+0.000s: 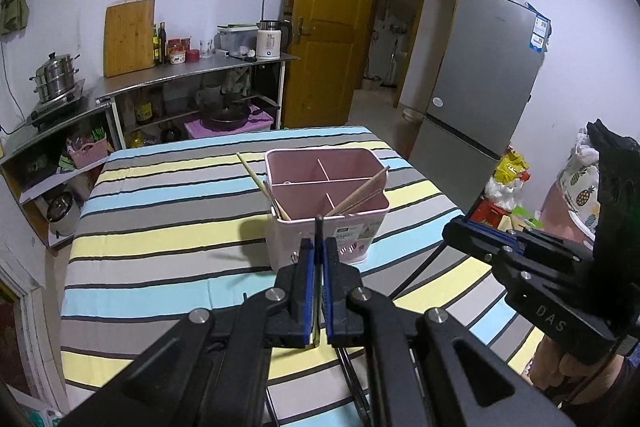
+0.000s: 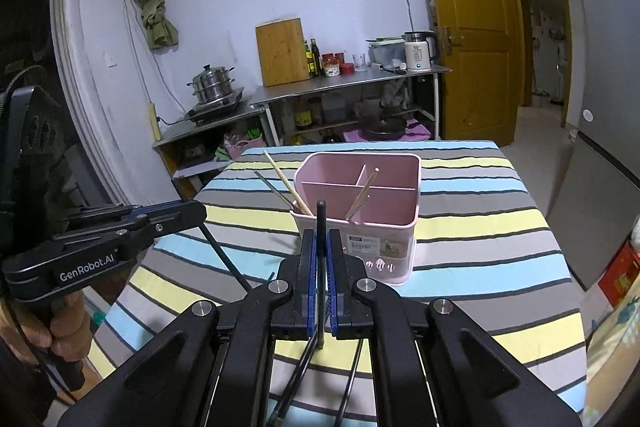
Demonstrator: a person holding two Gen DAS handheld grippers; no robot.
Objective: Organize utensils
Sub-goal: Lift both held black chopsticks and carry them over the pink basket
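Note:
A pink divided basket [image 1: 316,167] [image 2: 396,227] stands on the striped tablecloth [image 1: 168,227] [image 2: 480,227]. Wooden chopsticks [image 1: 256,175] [image 2: 286,185] lean out of its left compartment, and another wooden pair [image 1: 360,195] [image 2: 362,195] leans in the right one. My left gripper [image 1: 319,245] [image 2: 200,213] is shut on a black chopstick [image 1: 319,227] above the cloth, just short of the basket. My right gripper [image 2: 321,237] [image 1: 452,231] is shut on another black chopstick [image 2: 321,219], also in front of the basket. More dark chopsticks [image 2: 296,379] lie on the cloth beneath the grippers.
A steel counter [image 1: 192,75] with a cutting board, bottles and a kettle runs along the back wall, with a stove and steamer pot [image 2: 212,85] to its left. A grey fridge [image 1: 480,75] stands right of the table beside an open yellow door [image 2: 468,27]. A hand [image 2: 36,331] grips the left tool's handle.

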